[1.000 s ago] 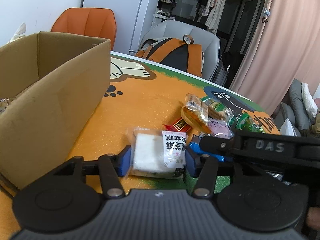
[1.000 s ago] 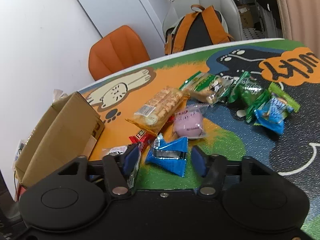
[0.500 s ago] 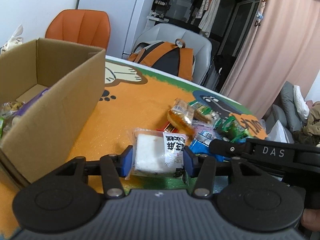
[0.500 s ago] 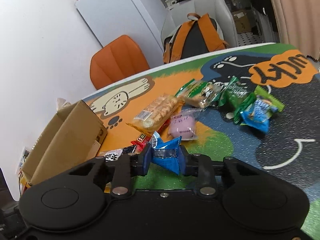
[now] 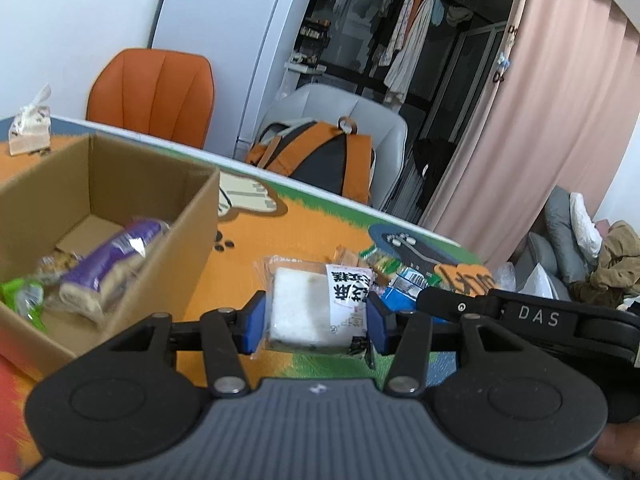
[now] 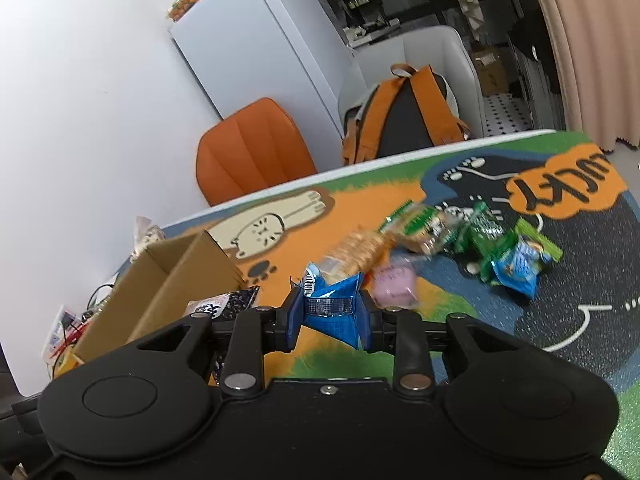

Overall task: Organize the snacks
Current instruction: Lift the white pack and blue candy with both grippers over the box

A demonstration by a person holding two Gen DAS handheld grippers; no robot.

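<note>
The left gripper has its jaws clamped on a white rice-cake packet, held clear of the bench; the packet lies flat, its long axis running away from the camera toward 12 o'clock, its black-lettered label on the right half. At 9 o'clock of it stands the open cardboard box, whose near right wall lies between the packet and the box's inside. In the box a purple-wrapped roll lies slanted, its upper end toward 1 o'clock, with a green packet at the box's 8 o'clock corner.

The right gripper has its jaws clamped on a blue foil packet, pinched at its middle so both ends flare; its long axis runs roughly from 12 to 6 o'clock. Beyond it on the bench, at 1 o'clock, lie a biscuit sleeve, a pink packet, and further right green packets beside a blue-green bag. An orange chair and a backpack on a grey chair stand past the bench's far edge.
</note>
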